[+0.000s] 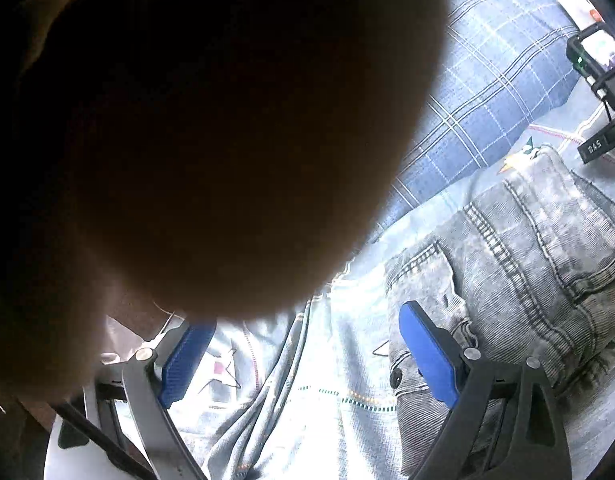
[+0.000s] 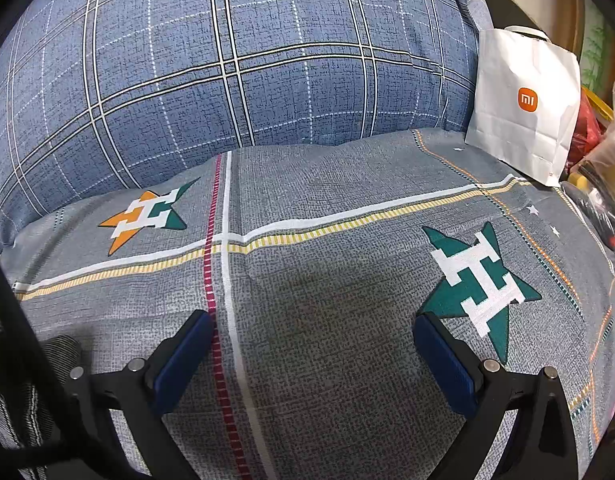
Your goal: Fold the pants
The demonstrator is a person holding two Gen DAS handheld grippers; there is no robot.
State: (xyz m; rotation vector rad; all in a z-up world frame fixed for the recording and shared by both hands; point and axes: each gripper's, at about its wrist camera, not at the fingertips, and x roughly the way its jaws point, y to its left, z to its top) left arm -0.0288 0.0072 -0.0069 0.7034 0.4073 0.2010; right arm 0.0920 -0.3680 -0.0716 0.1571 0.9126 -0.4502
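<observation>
Grey washed jeans lie folded on the bed sheet at the right of the left wrist view; seams, a pocket and a button show. My left gripper is open just above the sheet, and its right blue pad hangs over the jeans' left edge. A big dark blurred shape close to the lens hides the upper left. In the right wrist view my right gripper stands open over the bare grey star-print sheet, holding nothing. A strip of the jeans shows at the far left edge.
A blue plaid pillow fills the back of the bed. A white paper bag with an orange logo stands at the back right, next to plastic bags and clutter. A black strap crosses the left edge.
</observation>
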